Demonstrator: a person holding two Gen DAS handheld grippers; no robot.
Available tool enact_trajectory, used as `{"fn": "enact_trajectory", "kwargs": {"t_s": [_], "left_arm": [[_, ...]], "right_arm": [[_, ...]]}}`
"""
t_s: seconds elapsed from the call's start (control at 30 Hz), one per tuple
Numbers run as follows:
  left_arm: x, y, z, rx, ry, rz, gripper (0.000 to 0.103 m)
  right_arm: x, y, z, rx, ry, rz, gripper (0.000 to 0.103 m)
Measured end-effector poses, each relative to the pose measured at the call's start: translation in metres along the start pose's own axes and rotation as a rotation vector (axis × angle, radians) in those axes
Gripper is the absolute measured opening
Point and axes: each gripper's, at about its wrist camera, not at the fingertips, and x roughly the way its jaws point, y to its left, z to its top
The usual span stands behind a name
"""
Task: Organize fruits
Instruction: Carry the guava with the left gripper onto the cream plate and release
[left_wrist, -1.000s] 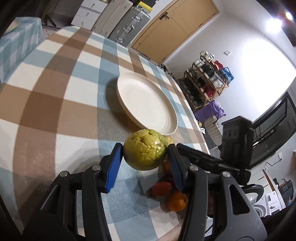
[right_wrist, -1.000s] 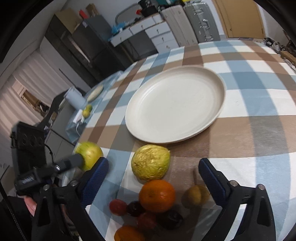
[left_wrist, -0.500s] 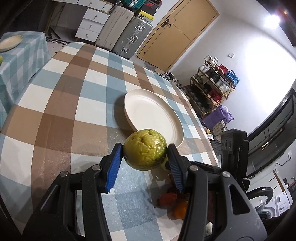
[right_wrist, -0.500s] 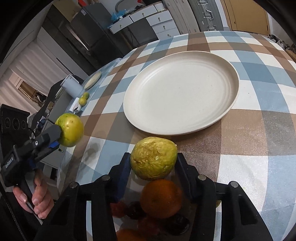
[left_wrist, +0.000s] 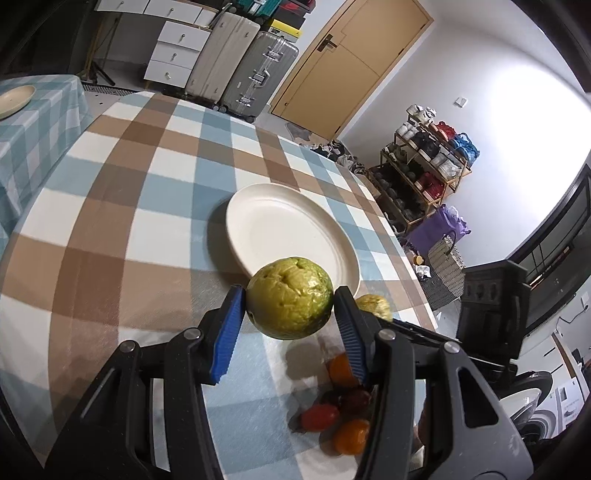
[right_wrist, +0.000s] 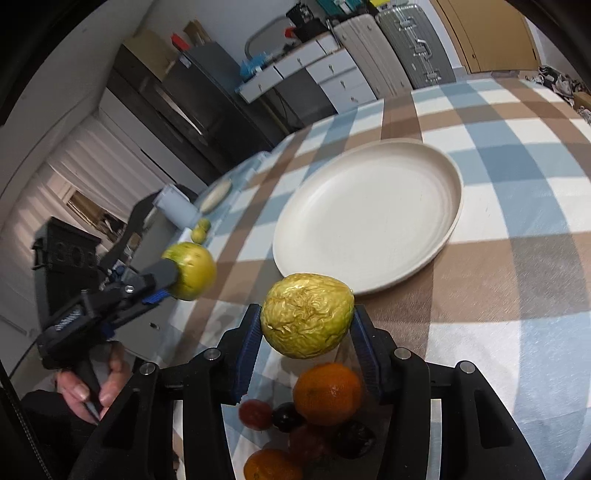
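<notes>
Left gripper (left_wrist: 290, 319) clamped on green fruit (left_wrist: 289, 298), held above checked tabletop (left_wrist: 110, 229), shadow beneath. Right gripper (right_wrist: 306, 332) jaws just closed on wrinkled yellow fruit (right_wrist: 307, 314); pads pressing both sides, fruit near plate's rim. White plate (right_wrist: 369, 218) bare, mid-tabletop. Beneath right gripper: orange (right_wrist: 328, 393), second orange (right_wrist: 271, 465) nearer camera, small red fruit (right_wrist: 255, 413), dark fruits (right_wrist: 286, 417) clustered, touching. Hand (right_wrist: 92, 387) grasps left gripper's handle at tabletop edge. Suitcases (left_wrist: 251, 70) by door beyond.
</notes>
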Motion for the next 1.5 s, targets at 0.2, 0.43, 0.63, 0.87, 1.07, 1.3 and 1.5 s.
{"fn": "enact_trajectory", "kwargs": {"t_s": [0.2, 0.43, 0.63, 0.87, 1.07, 1.3, 1.5], "left_arm": [[0.022, -0.014, 0.027, 0.024, 0.009, -0.016, 0.047], [0.05, -0.02, 0.075, -0.006, 0.017, -0.058, 0.047], [0.084, -0.012, 0.109, -0.011, 0.033, -0.024, 0.047], [0.138, 0.001, 0.12, -0.001, 0.103, 0.01, 0.047], [0.174, 0.01, 0.122, -0.004, 0.153, 0.014, 0.047], [0.197, 0.016, 0.125, -0.021, 0.175, 0.011, 0.047], [0.205, 0.014, 0.131, -0.018, 0.175, 0.0, 0.047]], "right_arm": [[-0.021, 0.001, 0.025, -0.035, -0.054, 0.009, 0.049], [-0.026, -0.002, 0.075, -0.116, -0.088, -0.019, 0.049], [-0.005, -0.021, 0.122, -0.142, -0.079, -0.042, 0.049], [0.04, -0.04, 0.148, -0.162, 0.001, -0.065, 0.049], [0.074, -0.055, 0.15, -0.158, 0.069, -0.087, 0.049], [0.089, -0.06, 0.151, -0.188, 0.096, -0.139, 0.049], [0.098, -0.061, 0.153, -0.199, 0.098, -0.162, 0.05]]}}
